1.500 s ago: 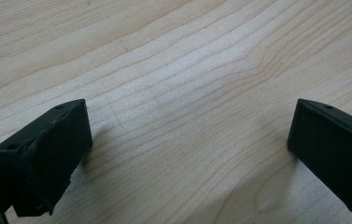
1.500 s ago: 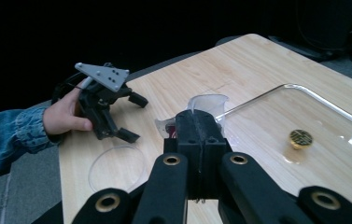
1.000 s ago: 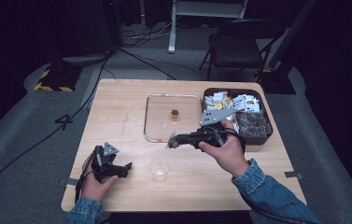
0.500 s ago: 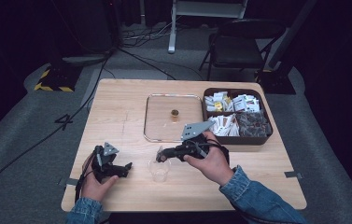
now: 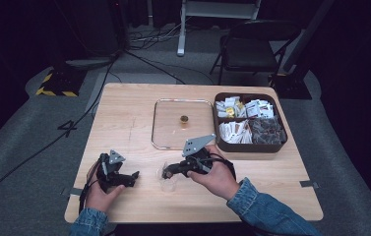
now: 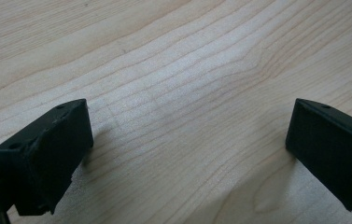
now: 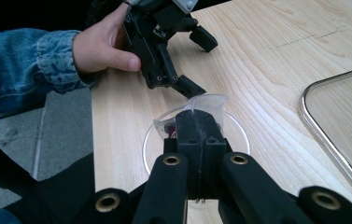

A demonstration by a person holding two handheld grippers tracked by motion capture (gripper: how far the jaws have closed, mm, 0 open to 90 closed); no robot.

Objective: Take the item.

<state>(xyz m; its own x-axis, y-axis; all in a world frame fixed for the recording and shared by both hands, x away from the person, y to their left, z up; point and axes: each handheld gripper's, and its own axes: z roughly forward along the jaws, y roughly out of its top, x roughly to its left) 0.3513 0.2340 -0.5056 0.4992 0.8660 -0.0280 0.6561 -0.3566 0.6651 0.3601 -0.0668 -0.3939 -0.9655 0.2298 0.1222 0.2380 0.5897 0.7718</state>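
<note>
My right gripper (image 7: 198,122) is shut on a small clear plastic packet (image 7: 205,103) with something red inside. It holds the packet right over a small clear cup (image 7: 239,140). In the high view the right gripper (image 5: 166,172) points left, its tip above the cup (image 5: 169,184) near the table's front edge. My left gripper (image 5: 133,177) rests on the table just left of the cup, jaws wide apart. The left gripper (image 6: 187,149) has only bare wood between its fingers. The right gripper view shows the left gripper (image 7: 198,65) open beyond the cup.
A clear glass tray (image 5: 166,129) lies mid-table with a small gold object (image 5: 184,119) on it. A dark brown box (image 5: 249,148) of several packets sits to its right. Beyond the table stand a folding chair (image 5: 252,49) and floor cables.
My right gripper has moved left and down, from beside the brown box to just over the cup, still shut. The left gripper has stayed put.
</note>
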